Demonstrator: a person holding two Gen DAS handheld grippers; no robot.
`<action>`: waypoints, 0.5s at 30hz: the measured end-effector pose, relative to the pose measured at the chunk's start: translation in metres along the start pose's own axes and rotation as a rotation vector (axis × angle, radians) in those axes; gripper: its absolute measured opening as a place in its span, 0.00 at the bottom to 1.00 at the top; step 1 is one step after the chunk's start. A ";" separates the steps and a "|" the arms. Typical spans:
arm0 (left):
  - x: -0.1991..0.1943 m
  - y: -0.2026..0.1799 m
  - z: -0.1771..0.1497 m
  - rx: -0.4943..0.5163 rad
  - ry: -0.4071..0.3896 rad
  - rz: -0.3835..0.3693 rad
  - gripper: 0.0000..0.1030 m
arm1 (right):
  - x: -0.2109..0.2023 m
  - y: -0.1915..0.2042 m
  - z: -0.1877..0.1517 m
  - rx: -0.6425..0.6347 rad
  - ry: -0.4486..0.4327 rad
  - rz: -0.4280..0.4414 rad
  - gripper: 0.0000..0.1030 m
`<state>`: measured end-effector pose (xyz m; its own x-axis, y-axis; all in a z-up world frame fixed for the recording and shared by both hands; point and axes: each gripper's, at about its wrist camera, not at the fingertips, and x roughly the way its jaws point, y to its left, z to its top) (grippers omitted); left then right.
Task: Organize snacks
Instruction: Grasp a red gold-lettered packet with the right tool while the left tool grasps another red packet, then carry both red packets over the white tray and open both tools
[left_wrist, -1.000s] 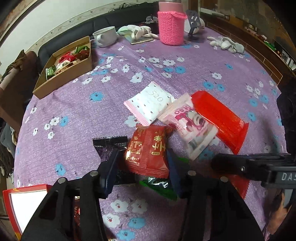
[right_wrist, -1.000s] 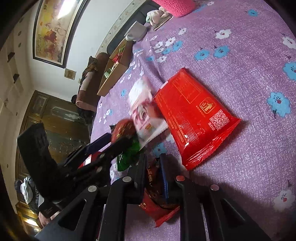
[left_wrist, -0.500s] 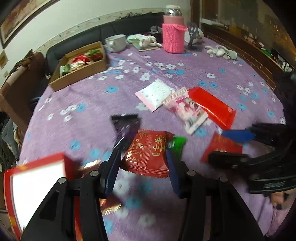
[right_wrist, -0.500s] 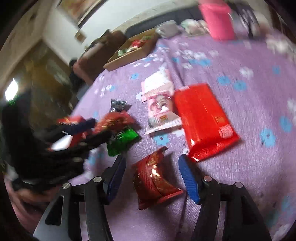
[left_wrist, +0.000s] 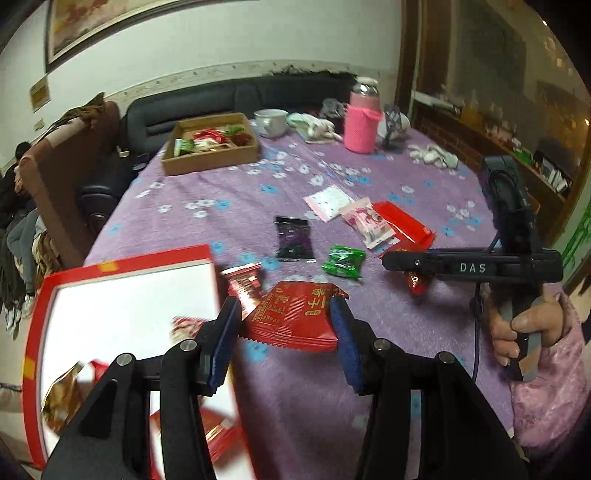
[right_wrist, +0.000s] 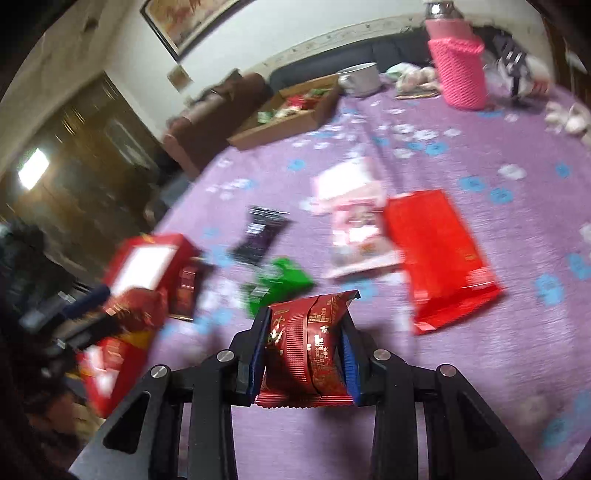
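Observation:
My left gripper (left_wrist: 284, 332) is shut on a red snack packet (left_wrist: 295, 317) and holds it above the purple flowered tablecloth (left_wrist: 207, 195), beside a red box with a white inside (left_wrist: 122, 314) that holds several packets. My right gripper (right_wrist: 304, 343) is shut on a dark red snack packet (right_wrist: 306, 354); it shows from the side in the left wrist view (left_wrist: 469, 266). On the cloth lie a green packet (left_wrist: 343, 261), a black packet (left_wrist: 293, 242), a pink packet (left_wrist: 369, 225), a white packet (left_wrist: 328, 201) and a long red packet (left_wrist: 406, 225).
A cardboard tray of snacks (left_wrist: 210, 144) stands at the far left of the table. A white cup (left_wrist: 271, 122), a pink knitted bottle (left_wrist: 362, 122) and white cloths (left_wrist: 432, 155) are at the back. A dark sofa (left_wrist: 236, 96) runs behind.
Both grippers have lifted and pulled back from the pile. My right gripper has closed on the dark red packet. My left gripper has carried its red packet toward the red box.

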<state>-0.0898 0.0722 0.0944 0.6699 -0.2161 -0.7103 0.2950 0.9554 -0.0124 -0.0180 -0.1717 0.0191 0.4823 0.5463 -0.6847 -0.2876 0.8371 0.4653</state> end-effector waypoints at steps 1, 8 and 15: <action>-0.004 0.005 -0.003 -0.010 -0.007 0.008 0.47 | 0.002 0.005 0.001 0.008 -0.002 0.028 0.34; -0.030 0.057 -0.024 -0.122 -0.041 0.102 0.47 | 0.021 0.062 0.001 -0.029 -0.011 0.167 0.34; -0.048 0.103 -0.044 -0.193 -0.078 0.204 0.47 | 0.047 0.137 0.001 -0.103 -0.003 0.301 0.34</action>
<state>-0.1214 0.1902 0.0962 0.7545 -0.0234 -0.6559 0.0186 0.9997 -0.0144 -0.0339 -0.0313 0.0514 0.3647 0.7703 -0.5231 -0.5001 0.6360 0.5878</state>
